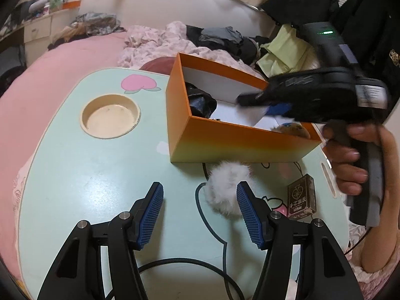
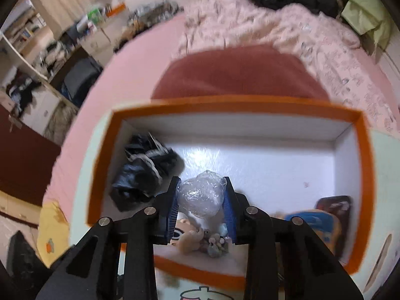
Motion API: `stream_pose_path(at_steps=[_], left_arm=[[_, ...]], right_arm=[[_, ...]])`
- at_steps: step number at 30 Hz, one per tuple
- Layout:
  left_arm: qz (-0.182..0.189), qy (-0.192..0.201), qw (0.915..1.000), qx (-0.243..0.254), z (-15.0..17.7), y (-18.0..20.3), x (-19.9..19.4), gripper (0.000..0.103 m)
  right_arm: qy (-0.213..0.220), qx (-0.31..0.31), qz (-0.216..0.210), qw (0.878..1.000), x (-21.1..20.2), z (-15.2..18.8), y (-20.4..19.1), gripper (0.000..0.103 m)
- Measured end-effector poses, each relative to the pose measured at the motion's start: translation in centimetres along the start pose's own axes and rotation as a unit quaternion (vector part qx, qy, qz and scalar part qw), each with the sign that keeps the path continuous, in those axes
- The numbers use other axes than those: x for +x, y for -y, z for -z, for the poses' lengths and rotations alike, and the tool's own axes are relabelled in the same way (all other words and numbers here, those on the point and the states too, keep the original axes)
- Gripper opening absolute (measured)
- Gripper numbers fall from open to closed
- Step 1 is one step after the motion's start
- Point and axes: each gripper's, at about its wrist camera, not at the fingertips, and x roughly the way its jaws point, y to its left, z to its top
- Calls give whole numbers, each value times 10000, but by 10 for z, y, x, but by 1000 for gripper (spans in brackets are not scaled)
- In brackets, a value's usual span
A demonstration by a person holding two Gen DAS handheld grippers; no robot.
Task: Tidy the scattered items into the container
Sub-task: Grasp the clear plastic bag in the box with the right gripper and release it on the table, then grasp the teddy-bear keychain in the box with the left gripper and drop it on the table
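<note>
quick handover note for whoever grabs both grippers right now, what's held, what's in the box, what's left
Right gripper: shut on a clear plastic wad, held over the open orange box.
Left gripper: open, empty, low over the table, white fluffy pompom just ahead.
Done: black crumpled bag, small plush toys and a blue-and-orange item are in the box.
Left: release the wad into the box, then collect the pompom and brown card box.

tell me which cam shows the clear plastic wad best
The right wrist view: the clear plastic wad sits centred and close, clamped between the right tongs above the orange box. In the left wrist view the right tongs are blurred over the box and the wad cannot be made out.
</note>
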Motion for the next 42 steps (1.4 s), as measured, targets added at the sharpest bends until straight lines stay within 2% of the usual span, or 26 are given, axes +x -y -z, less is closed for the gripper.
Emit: stream_pose_path(at_steps=[4,7,10,12,16,19,25,28,30,31,34,37,42], left_arm=[[-33,8,10000,-16,-2,-1,0,61],[-23,-6,10000,-66,-4,-3,0,61],[58,-58,9997,-222,-6,-8,1,61],[42,-39,9996,-283,-8,-13,0,61],[-7,16,9994,-353,-11,-17,-3,61],[-27,54,9993,-360,-14,-16,-6,61],[44,45,9996,-286,-23,-7,-9,60],[-22,-53,9998,-207,-40,10,-8,60],[38,-21,10000,-67,-51,23,-9,62],[69,-78,9999,42,-61,34,-7,63],[210,-307,9988,321,-81,60,3,63],[209,-592,9962,605,-95,86,17,63],[567,-1137,9883,846,-107,122,52,63]], right_arm=[[513,-154,-175,9984,-44,14,-5,33],[597,-247,-480,9968,-65,35,-11,33],[503,-429,-856,9941,-75,65,-17,34],[451,-610,-862,9934,-75,79,-21,34],[240,-848,-536,9947,-60,99,-24,34],[116,-587,-598,9964,-42,105,-8,34],[341,-76,-782,9963,-38,106,23,37],[580,20,-998,9933,-52,105,34,39],[718,98,-1035,9920,-60,105,40,51],[805,168,-1087,9907,-65,105,45,52],[1027,386,-1267,9859,-79,105,59,52],[1242,511,-1167,9840,-93,105,71,52],[1380,727,-1155,9810,-103,104,87,52]])
